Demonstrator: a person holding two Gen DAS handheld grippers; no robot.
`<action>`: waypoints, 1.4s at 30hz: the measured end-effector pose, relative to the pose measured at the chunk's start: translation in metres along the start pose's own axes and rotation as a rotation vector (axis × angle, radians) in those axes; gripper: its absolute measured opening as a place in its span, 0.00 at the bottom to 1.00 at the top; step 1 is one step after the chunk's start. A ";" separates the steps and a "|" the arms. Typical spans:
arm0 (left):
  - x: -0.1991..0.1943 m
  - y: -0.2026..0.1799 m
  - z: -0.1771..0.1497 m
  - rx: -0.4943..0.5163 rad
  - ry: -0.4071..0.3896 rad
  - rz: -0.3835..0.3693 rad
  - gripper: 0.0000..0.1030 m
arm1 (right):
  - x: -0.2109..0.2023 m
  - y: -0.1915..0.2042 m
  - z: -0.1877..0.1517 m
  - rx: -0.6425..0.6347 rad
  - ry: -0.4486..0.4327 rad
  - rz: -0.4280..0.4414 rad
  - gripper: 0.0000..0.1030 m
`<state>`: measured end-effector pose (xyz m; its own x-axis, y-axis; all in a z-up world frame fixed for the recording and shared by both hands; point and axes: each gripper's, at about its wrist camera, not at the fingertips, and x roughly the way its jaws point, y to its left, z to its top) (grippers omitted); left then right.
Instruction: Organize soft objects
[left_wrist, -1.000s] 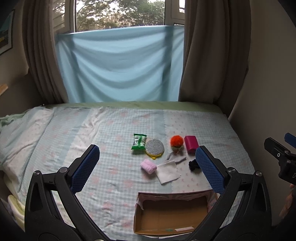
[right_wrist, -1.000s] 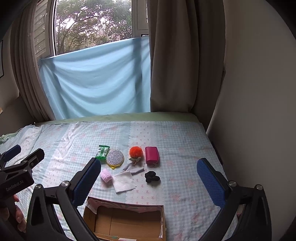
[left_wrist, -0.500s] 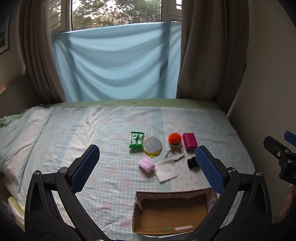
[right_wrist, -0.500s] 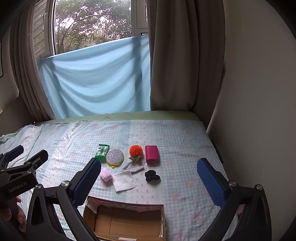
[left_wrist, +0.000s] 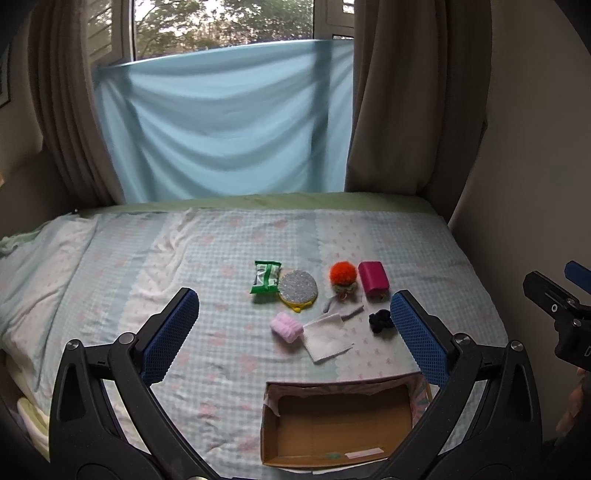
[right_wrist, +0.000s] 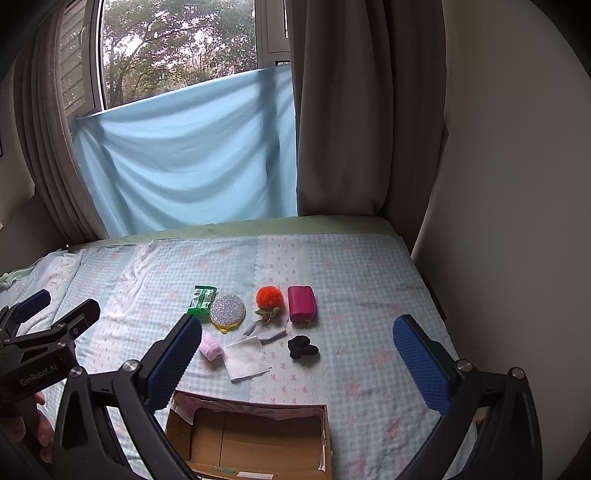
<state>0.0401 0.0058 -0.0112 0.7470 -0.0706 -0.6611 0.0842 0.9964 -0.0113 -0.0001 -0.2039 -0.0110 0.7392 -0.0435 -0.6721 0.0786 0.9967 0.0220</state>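
Observation:
Small items lie grouped on the bed: a green packet (left_wrist: 265, 277), a round glittery pad (left_wrist: 298, 287), an orange pompom (left_wrist: 343, 273), a magenta pouch (left_wrist: 374, 277), a pink roll (left_wrist: 286, 327), a white folded cloth (left_wrist: 327, 336), a grey strip (left_wrist: 345, 310) and a black scrunchie (left_wrist: 382, 321). An open cardboard box (left_wrist: 338, 424) sits nearest me, empty but for scraps. My left gripper (left_wrist: 295, 336) hovers open above the box. My right gripper (right_wrist: 295, 360) is open and empty too, above the box (right_wrist: 255, 439), with the items (right_wrist: 269, 297) ahead.
The bed (left_wrist: 129, 280) has a pale blue checked sheet; a wall (left_wrist: 535, 166) runs along its right side. Brown curtains (left_wrist: 413, 110) and a blue cloth (left_wrist: 229, 125) hang at the window behind. The other gripper (left_wrist: 561, 306) shows at the right edge.
Both views have shifted slightly; the items sit a little higher in the left wrist view. Nothing on the bed has moved and both grippers stay open.

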 end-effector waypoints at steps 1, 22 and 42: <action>0.000 -0.001 0.000 0.002 0.000 0.001 1.00 | 0.001 -0.001 0.001 -0.001 0.001 -0.001 1.00; 0.003 0.006 0.000 -0.021 0.017 -0.013 1.00 | 0.001 -0.001 0.001 0.025 0.006 0.006 1.00; 0.196 0.090 0.011 -0.173 0.242 0.017 1.00 | 0.160 0.041 0.001 -0.010 0.125 0.116 1.00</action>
<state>0.2009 0.0808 -0.1336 0.5664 -0.0615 -0.8219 -0.0563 0.9920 -0.1130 0.1217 -0.1696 -0.1168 0.6539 0.0802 -0.7523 -0.0092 0.9951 0.0981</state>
